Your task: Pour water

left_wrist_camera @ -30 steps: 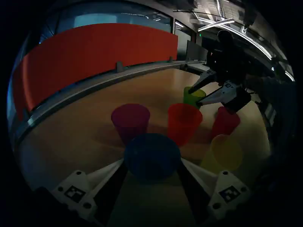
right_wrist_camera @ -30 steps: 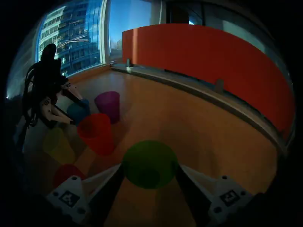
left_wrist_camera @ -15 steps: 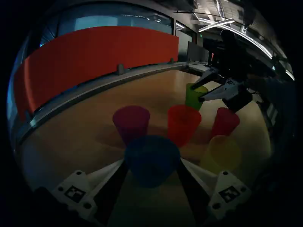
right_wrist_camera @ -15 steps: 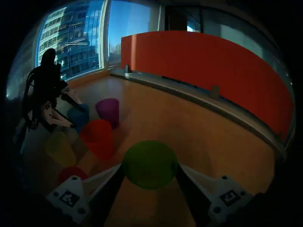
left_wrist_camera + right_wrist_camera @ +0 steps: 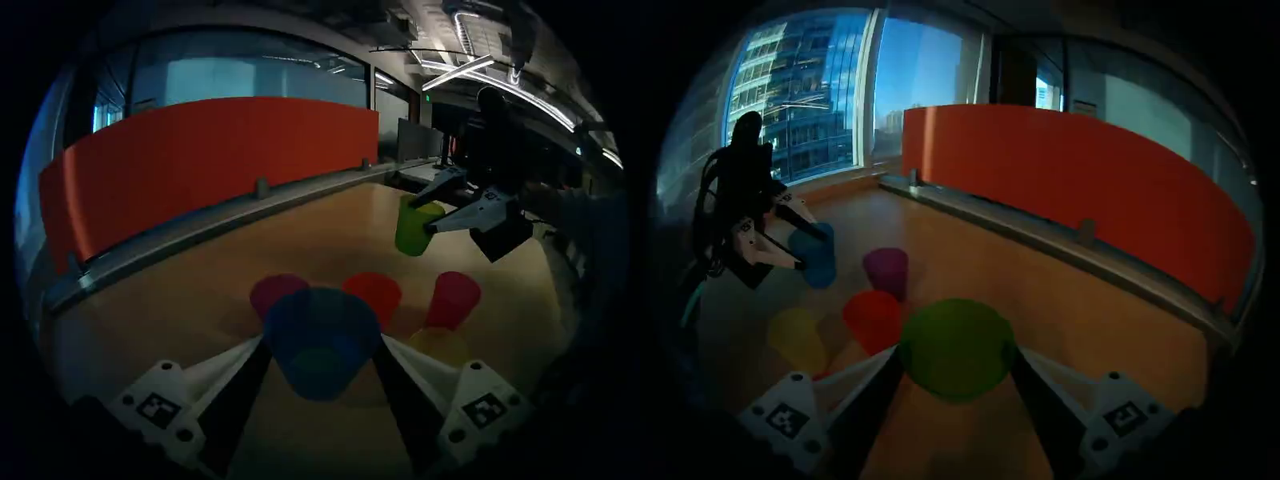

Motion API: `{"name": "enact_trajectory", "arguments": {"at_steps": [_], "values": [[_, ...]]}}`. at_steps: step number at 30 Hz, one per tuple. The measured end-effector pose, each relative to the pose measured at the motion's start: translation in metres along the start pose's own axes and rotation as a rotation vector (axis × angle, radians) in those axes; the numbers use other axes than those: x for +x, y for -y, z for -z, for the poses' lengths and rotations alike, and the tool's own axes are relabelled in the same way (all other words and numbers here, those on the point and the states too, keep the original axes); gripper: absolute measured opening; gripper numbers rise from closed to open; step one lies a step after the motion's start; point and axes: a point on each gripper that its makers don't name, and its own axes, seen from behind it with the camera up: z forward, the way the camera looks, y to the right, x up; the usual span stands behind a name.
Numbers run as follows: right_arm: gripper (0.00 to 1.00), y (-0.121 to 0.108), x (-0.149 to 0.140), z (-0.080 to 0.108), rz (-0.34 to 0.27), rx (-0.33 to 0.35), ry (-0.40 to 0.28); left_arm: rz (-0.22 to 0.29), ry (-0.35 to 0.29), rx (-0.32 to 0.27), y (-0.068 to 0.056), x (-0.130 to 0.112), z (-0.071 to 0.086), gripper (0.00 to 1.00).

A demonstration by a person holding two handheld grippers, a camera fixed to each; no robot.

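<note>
**Two cups up in the air, still far apart**

Our left gripper (image 5: 322, 344) is closed part way. Both its fingers press on the sides of the blue cup (image 5: 320, 316). The cup stands straight, mouth up, and hangs above the table (image 5: 184, 296). Below it, from left to right, the purple cup (image 5: 276, 290), the red cup (image 5: 376, 290), the yellow cup (image 5: 436, 346) and the dark pink cup (image 5: 452, 298) stand in a bunch, well in from the table's far edge.

Our right gripper (image 5: 958, 356) is closed the same way on the green cup (image 5: 956, 336). That cup is also in the air and nearly straight.

From the left gripper, the green cup lies ahead and to the right, higher than the cups on the table and well apart from the blue cup. We think one cup must come over the other and tip. We cannot tell if either cup has water in it, or which one pours.

A second ago both held cups sat low among the others. Now both are lifted, and the four cups left on the table look smaller below us.
</note>
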Motion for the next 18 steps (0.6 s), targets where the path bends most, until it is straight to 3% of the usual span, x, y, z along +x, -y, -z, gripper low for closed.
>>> {"name": "enact_trajectory", "arguments": {"at_steps": [18], "values": [[0.92,0.027,0.065,0.056,0.034,-0.019,-0.144,-0.019,-0.157,0.029,-0.019,0.071,0.056,0.86]]}}
